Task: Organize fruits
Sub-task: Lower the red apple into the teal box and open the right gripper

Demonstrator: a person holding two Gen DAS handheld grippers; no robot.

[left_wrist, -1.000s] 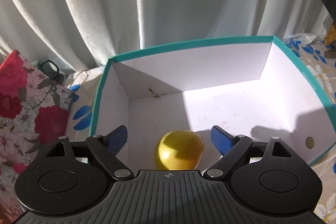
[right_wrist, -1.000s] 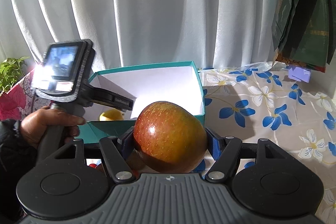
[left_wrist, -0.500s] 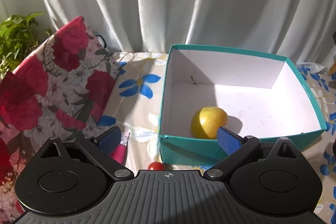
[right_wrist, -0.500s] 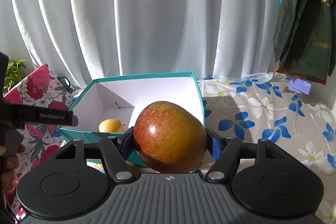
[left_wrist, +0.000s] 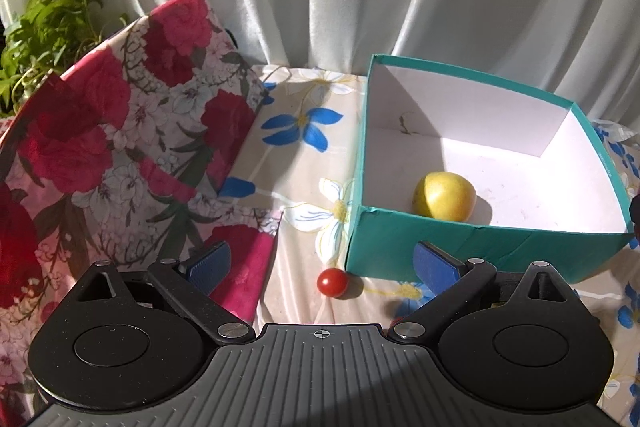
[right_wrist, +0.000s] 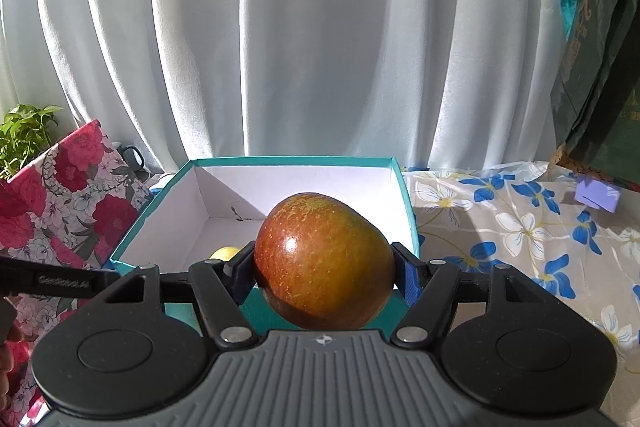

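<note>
Left wrist view: the left gripper [left_wrist: 322, 263] stands wide apart and holds nothing, above the flowered cloth [left_wrist: 304, 163]. A small tomato [left_wrist: 332, 282] lies on the cloth between its fingers, just beside the teal box [left_wrist: 480, 241]. A yellow fruit [left_wrist: 444, 195] sits inside the box, near the front wall.

Right wrist view: the right gripper [right_wrist: 325, 273] is clamped on a mango [right_wrist: 324, 261] — both pads press its sides — in front of the box [right_wrist: 132, 247].

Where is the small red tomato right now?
Left wrist view: the small red tomato lies on the floral tablecloth, just outside the teal box's near-left corner.
</note>
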